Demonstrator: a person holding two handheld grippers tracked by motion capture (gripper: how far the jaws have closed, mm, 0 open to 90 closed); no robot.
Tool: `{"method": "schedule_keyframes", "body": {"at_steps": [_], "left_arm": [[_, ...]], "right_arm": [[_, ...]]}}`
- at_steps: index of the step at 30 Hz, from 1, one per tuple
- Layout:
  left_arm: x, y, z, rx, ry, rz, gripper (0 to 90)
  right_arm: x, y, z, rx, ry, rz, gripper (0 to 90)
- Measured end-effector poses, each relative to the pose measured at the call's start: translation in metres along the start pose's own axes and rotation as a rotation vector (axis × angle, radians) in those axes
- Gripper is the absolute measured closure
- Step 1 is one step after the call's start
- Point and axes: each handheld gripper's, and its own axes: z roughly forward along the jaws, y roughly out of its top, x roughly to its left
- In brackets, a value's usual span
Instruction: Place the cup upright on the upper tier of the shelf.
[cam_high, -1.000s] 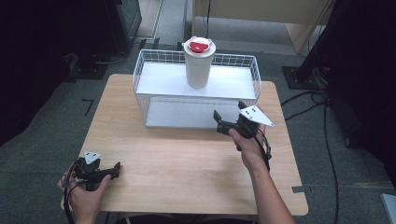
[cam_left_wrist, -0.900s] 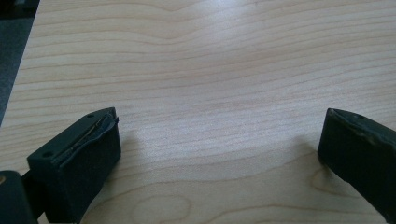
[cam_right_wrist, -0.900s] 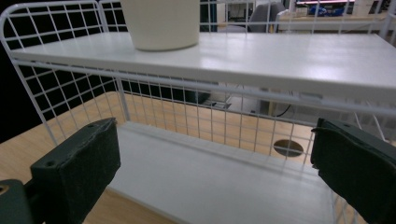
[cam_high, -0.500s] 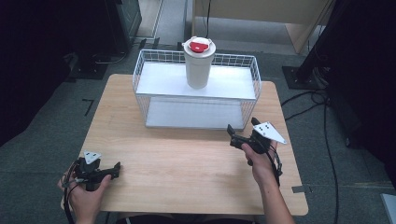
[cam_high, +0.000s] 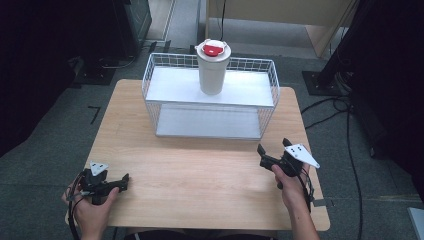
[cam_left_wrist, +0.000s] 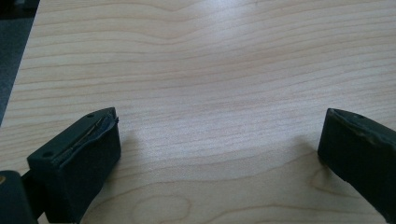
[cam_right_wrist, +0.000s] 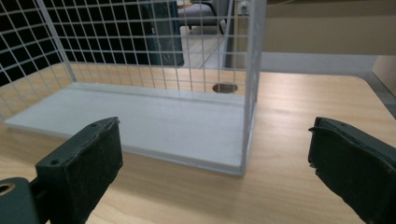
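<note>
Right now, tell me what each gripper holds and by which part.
Nothing is held. The left gripper stands open over bare table; the right gripper stands open, facing the wire rack. The white cup sits untouched on the rack.

Grey carpet floor all around the wood table, black stands and cables off its right edge, tan cabinet beyond the far edge.
</note>
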Motion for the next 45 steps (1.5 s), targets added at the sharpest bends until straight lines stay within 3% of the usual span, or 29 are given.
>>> {"method": "schedule_keyframes", "body": {"at_steps": [19, 22, 37, 45], "left_arm": [[0.000, 0.000, 0.000, 0.000, 0.000, 0.000, 0.0], [0.000, 0.000, 0.000, 0.000, 0.000, 0.000, 0.0], [0.000, 0.000, 0.000, 0.000, 0.000, 0.000, 0.0], [0.000, 0.000, 0.000, 0.000, 0.000, 0.000, 0.0]], "right_arm": [[-0.033, -0.028, -0.030, 0.056, -0.083, 0.008, 4.0], [-0.042, -0.035, -0.039, 0.066, -0.103, 0.027, 4.2], [-0.064, -0.054, -0.064, 0.128, -0.167, 0.012, 4.3], [-0.074, -0.068, -0.077, 0.194, -0.214, -0.036, 4.5]]}}
